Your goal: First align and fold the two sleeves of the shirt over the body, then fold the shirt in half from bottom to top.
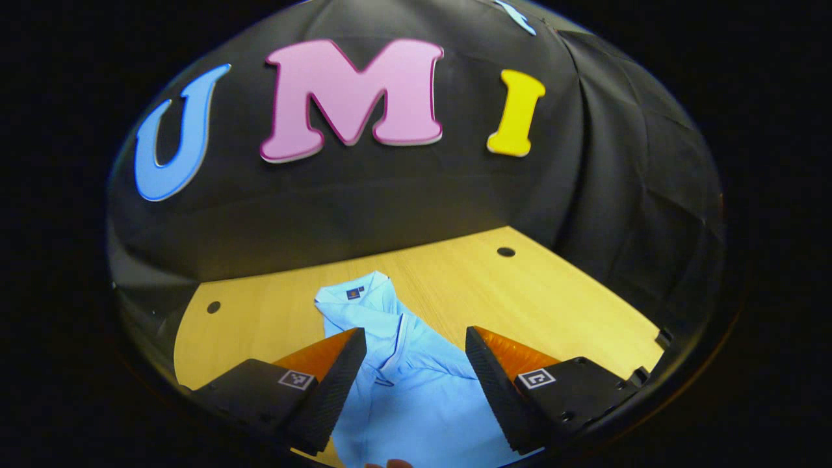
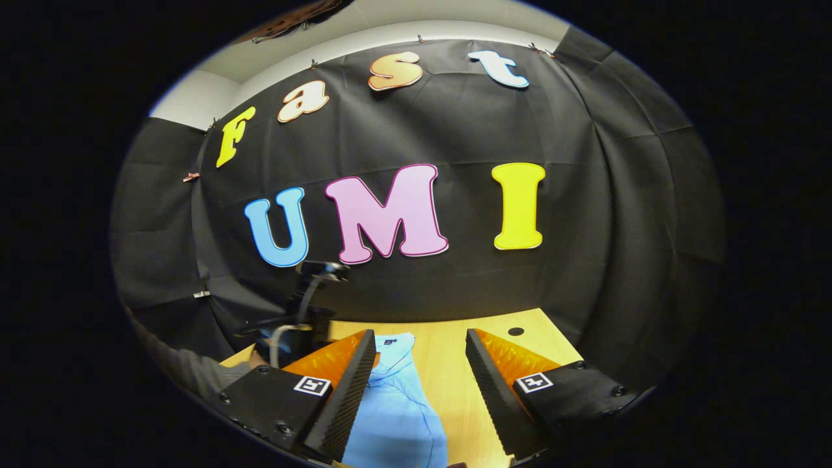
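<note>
A light blue collared shirt [image 1: 416,383] lies on the wooden table [image 1: 559,305], collar toward the back wall, with a fold of cloth lying across its front. My left gripper [image 1: 416,341] hovers open above the shirt's chest, nothing between its fingers. In the right gripper view the same shirt [image 2: 396,416] lies below and slightly left of my right gripper [image 2: 420,343], which is open and held above the table. The other gripper [image 2: 305,318] shows at the left of that view, a person's sleeve [image 2: 195,374] behind it.
The table has a round hole at the back right [image 1: 506,251] and another at the back left [image 1: 213,307]. Black cloth walls close the table in at the back and right. Bare wood [image 2: 455,383] lies to the shirt's right.
</note>
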A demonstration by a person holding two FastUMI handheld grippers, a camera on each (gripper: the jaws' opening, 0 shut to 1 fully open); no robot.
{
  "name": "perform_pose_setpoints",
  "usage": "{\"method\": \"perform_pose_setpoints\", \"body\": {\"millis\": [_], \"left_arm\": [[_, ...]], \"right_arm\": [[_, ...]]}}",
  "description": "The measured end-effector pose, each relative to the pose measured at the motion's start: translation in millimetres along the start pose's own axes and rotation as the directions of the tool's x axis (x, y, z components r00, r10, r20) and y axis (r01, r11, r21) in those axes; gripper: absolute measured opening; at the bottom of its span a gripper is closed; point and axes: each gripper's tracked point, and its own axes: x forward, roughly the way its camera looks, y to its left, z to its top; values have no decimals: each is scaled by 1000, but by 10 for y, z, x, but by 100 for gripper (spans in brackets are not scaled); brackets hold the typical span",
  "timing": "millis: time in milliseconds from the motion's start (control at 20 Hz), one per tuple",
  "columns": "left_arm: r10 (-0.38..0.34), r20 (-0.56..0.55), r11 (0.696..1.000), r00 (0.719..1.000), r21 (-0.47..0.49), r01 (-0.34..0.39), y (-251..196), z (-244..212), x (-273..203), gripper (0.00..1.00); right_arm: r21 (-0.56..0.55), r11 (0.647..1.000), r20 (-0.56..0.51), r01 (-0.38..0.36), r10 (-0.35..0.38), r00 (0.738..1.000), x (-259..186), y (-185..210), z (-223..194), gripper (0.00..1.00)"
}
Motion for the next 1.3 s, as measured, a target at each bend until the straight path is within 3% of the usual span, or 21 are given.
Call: {"method": "perform_pose_setpoints", "body": {"millis": [150, 450, 600, 750, 900, 1000, 1200, 1300], "left_arm": [[24, 75, 999, 997, -43, -20, 48, 115, -845, 98], [155, 178, 985, 972, -104, -138, 364, 131, -2179, 98], [165, 73, 986, 984, -35, -162, 368, -461, -2374, 99], [81, -143, 995, 986, -40, -88, 214, -1375, -2329, 99], [107, -351, 989, 930, -57, -135, 375, -2302, -2285, 99], [137, -446, 980, 885, -71, -187, 546, -2727, -2285, 99], [157, -551, 969, 820, -77, -237, 680, -3208, -2191, 100], [172, -578, 964, 798, -66, -256, 752, -3355, -2075, 99]], "right_arm": [[-15, 999, -9, -30, 30, 1000, 31, 121, -26, 87], [-123, 988, -64, -90, 83, 995, -33, 315, -208, 88], [-154, 982, -164, -111, 86, 983, -127, 267, -535, 88], [-143, 986, -314, -86, 37, 949, -236, 85, -1010, 95], [-104, 993, -487, -52, -5, 873, -428, -60, -1678, 95], [-85, 996, -601, -24, -32, 799, -611, -170, -2117, 95], [-52, 998, -751, 44, -68, 656, -848, -341, -2989, 96], [-56, 996, -795, 63, -83, 601, -888, -403, -3260, 98]]}}
